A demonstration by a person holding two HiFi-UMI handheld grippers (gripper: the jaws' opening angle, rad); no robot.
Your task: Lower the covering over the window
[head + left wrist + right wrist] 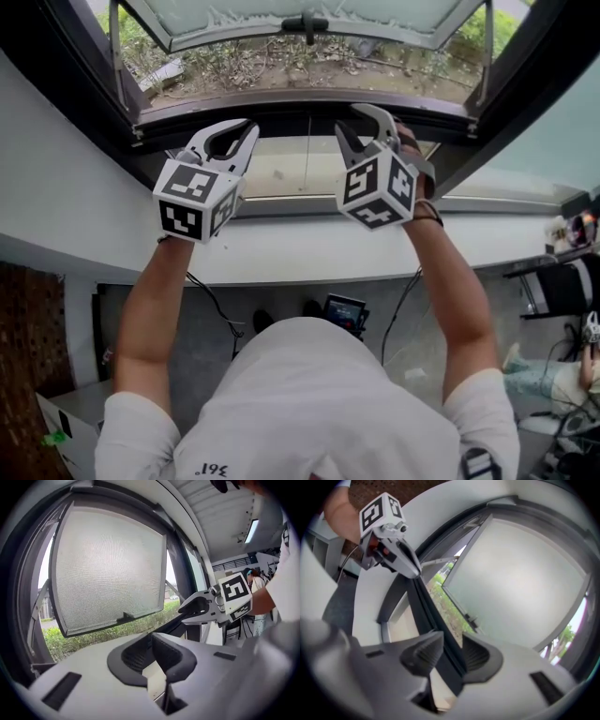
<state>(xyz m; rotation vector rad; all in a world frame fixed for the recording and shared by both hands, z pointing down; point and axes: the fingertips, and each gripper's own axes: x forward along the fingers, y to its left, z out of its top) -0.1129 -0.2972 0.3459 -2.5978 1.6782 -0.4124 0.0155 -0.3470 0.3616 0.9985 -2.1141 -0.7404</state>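
Note:
The window's sash (108,569) stands swung outward, with a pale mesh-like pane and a dark handle (306,22) on its lower rail. No blind or shade shows in any view. Both grippers are raised side by side in front of the dark window frame (309,101). My left gripper (246,129) is shut, its tips together with nothing between them (153,638). My right gripper (349,122) is open and empty. In the right gripper view the frame's dark bar runs behind the gap of the right gripper (451,641), apart from the pads.
A white sill (281,253) runs below the window, with grass and shrubs (244,66) outside. Cables and a small device (344,309) lie on the floor below. Another person (553,375) sits at the far right.

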